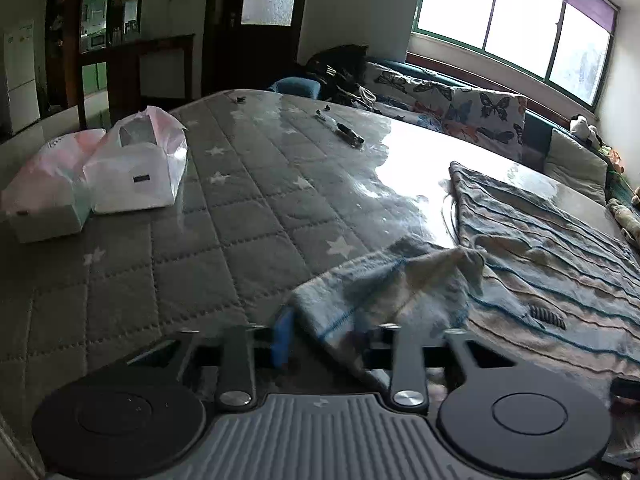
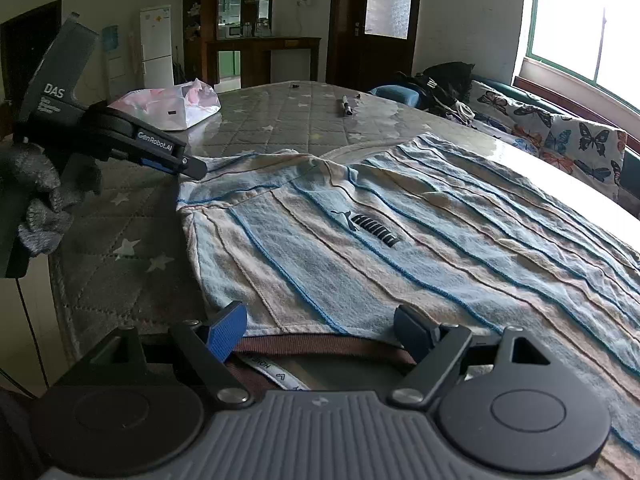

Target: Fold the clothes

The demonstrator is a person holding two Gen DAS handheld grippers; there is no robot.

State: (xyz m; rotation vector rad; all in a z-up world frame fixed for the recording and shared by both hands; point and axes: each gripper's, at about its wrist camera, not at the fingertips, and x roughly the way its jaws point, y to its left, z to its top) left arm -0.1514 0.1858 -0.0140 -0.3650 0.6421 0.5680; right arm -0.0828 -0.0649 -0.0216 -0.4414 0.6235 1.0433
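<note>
Right wrist view shows your striped shirt spread on the quilted table, pale blue and cream bands with a dark chest logo; it looks light, soft and limp, so take it at a hem or sleeve edge. Your left gripper pinches the sleeve, while the right gripper stands wide and empty at the near hem.

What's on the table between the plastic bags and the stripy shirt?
Just bare starry grey quilt between the plastic bags and stripy shirt, seen from the left wrist.
</note>
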